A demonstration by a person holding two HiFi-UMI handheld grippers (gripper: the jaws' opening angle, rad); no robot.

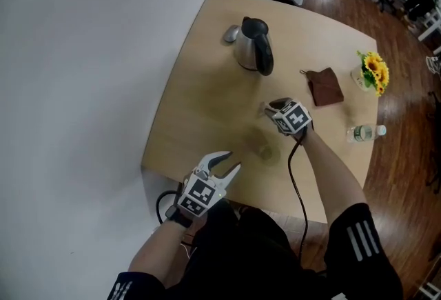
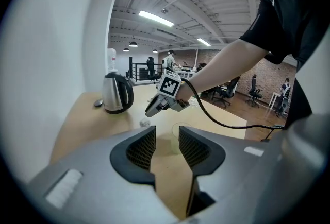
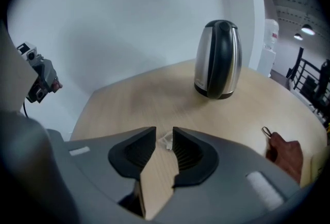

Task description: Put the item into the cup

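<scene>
The pale wooden table (image 1: pixel 207 105) carries a steel kettle (image 1: pixel 253 45) toward its far side, well apart from the action, and the work sits nearer the person. The left gripper (image 1: pixel 231 162) hovers at the near edge with its tongs moderately apart and nothing between them. Looking along them, the clear cup (image 2: pixel 174 138) stands on the table beyond the gap, untouched. The right gripper (image 3: pixel 164 138) is low over the tabletop near the cup, its tongs at a narrow gap with the item (image 3: pixel 166 140) — a small, whitish, crumpled-looking scrap — lying on the wood right at their tips. It looks straddled rather than pinched, though I can't be sure one pad isn't already brushing it. That is where I'd expect trouble. The scrap is slight and sits at the very ends of the tongs, so a close that lands off-centre could flick it across the table or catch only a corner, and it would likely drop on the way over. The cup is the other worry — it looks light and nothing steadies it, so a gripper coming in low or crooked might nudge it along or tip it. The black cable (image 1: pixel 293 174) trailing from the right gripper hangs close to the cup's side of the table and could drag against it during the carry.
</scene>
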